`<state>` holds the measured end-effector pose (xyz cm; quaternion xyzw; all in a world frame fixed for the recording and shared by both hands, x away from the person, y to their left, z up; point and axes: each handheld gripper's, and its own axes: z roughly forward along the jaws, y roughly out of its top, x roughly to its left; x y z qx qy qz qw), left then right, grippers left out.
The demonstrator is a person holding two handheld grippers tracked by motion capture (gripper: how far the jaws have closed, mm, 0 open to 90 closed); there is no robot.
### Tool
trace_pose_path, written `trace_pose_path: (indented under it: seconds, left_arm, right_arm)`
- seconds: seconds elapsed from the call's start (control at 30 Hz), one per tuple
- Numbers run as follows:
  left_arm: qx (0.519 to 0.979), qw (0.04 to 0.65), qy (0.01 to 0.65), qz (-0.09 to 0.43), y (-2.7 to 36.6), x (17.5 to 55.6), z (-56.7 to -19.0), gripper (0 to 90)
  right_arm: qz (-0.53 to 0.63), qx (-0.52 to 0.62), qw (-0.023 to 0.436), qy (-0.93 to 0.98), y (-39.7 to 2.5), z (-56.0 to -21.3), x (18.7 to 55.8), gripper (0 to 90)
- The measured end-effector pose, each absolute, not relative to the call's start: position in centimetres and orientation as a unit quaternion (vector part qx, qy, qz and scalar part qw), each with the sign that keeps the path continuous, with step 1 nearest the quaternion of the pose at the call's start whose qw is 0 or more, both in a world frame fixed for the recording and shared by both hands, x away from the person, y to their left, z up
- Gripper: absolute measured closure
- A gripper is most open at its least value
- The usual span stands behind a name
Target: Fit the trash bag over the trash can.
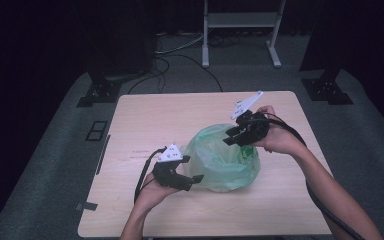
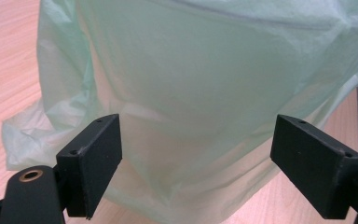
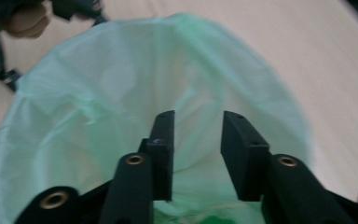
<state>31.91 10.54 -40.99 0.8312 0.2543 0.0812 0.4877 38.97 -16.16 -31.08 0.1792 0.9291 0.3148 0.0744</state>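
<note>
A pale green translucent plastic bag sits puffed up on the wooden table, right of centre. My left gripper is at the bag's near-left side, open, its jaws wide apart with the bag close in front and nothing between them. My right gripper is tilted down over the bag's far-right top. Its jaws stand a narrow gap apart and look into the bag's mouth. Something darker green lies low inside the bag.
A white metal stand and black equipment feet are on the floor beyond the table, with cables between them. Black tape strips mark the table's left edge. The person's other hand appears past the bag.
</note>
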Motion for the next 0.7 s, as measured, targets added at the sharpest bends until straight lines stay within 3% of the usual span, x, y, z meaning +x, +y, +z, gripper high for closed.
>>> trace_pose_path:
  seconds: [0.23, 0.43, 0.63, 0.7]
  left_arm:
    - [0.833, 0.485, 0.252, 0.085, 10.0, 32.0, -41.1, 15.4]
    - [0.835, 0.484, 0.247, 0.085, 9.4, 32.1, -41.2, 15.4]
    - [0.838, 0.48, 0.246, 0.083, 9.0, 32.2, -41.3, 11.7]
    - [0.838, 0.481, 0.245, 0.084, 8.9, 32.2, -41.3, 11.5]
  right_arm:
    - [0.236, 0.17, 0.045, 0.956, -12.1, -33.5, 38.2, 78.2]
    - [0.203, 0.133, 0.05, 0.969, -9.3, -33.8, 35.7, 77.5]
    - [0.2, 0.125, 0.048, 0.971, -9.0, -33.4, 34.1, 77.9]
    - [0.202, 0.127, 0.044, 0.97, -9.3, -33.3, 34.1, 74.4]
